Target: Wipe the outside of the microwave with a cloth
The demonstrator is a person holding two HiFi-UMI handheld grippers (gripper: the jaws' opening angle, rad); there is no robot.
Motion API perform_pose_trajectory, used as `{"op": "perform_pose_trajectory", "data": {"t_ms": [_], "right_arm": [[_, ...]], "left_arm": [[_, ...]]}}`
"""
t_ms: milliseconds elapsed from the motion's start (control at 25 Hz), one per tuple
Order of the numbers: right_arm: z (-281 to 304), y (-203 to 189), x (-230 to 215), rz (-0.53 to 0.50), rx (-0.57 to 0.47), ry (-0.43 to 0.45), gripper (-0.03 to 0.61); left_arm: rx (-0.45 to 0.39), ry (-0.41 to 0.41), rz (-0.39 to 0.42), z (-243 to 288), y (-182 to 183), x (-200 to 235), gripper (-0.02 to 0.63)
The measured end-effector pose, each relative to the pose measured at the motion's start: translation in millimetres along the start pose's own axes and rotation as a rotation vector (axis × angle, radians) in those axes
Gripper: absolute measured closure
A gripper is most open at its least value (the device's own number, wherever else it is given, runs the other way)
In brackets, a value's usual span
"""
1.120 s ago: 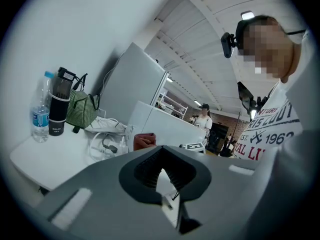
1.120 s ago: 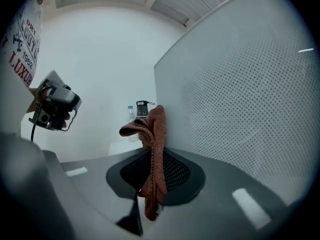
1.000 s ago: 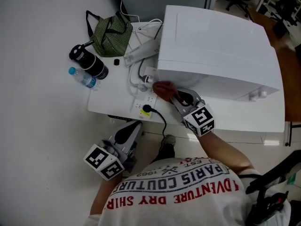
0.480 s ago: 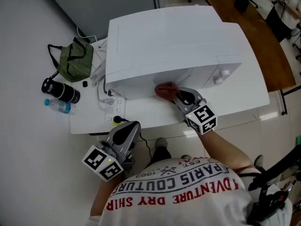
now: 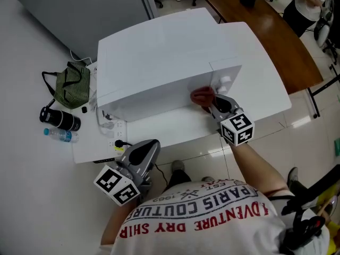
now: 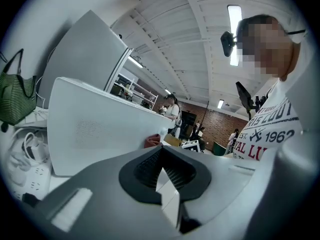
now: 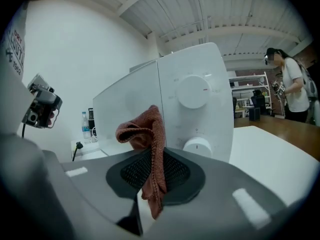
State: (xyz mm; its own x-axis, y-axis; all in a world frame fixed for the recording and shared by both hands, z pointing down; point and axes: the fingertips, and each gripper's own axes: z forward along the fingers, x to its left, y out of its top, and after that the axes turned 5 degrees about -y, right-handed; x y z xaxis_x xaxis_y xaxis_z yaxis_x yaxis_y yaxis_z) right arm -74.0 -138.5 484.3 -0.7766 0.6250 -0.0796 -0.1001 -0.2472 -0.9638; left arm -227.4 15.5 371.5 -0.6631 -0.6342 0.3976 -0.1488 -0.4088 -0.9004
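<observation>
A white microwave [image 5: 170, 62] stands on a white table [image 5: 159, 129]. Its front with two round knobs [image 7: 192, 91] fills the right gripper view. My right gripper [image 5: 212, 102] is shut on a reddish-brown cloth [image 5: 202, 95], bunched against the microwave's front by the knobs. The cloth [image 7: 145, 134] sticks up between the closed jaws. My left gripper [image 5: 142, 154] hangs low at the table's near edge, away from the microwave, jaws shut with nothing in them. The left gripper view shows the microwave's front [image 6: 100, 129] and the cloth [image 6: 152, 141] far off.
At the table's left end lie a green striped bag [image 5: 71, 84], a black flask [image 5: 59, 119], a water bottle [image 5: 59, 135] and a power strip with cables [image 5: 114, 137]. A brown wooden table [image 5: 265, 31] stands beyond the microwave. People stand in the background.
My right gripper and the cloth have slid rightward along the microwave's front, from its left part to the knobs. The head view swung with it. The left gripper stayed low.
</observation>
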Motion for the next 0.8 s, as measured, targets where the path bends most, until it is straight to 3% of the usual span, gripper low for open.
{"op": "perform_pose_trajectory", "data": {"t_ms": [280,520,800], "right_arm": [[-39,12,19,0.030,-0.049,0.131,0.532],[-123,27,50,0.083,-0.062,0.296,0.532],[-204,39,68,0.111,-0.094,0.389,0.532]], "left_arm": [[-0.003,0.017,0.020,12,-4,-25,0.607],[-0.033,-0.006,0.051,27,-9,-74,0.607],[-0.044,-0.083,0.050,47,-25,-109,0.607]]}}
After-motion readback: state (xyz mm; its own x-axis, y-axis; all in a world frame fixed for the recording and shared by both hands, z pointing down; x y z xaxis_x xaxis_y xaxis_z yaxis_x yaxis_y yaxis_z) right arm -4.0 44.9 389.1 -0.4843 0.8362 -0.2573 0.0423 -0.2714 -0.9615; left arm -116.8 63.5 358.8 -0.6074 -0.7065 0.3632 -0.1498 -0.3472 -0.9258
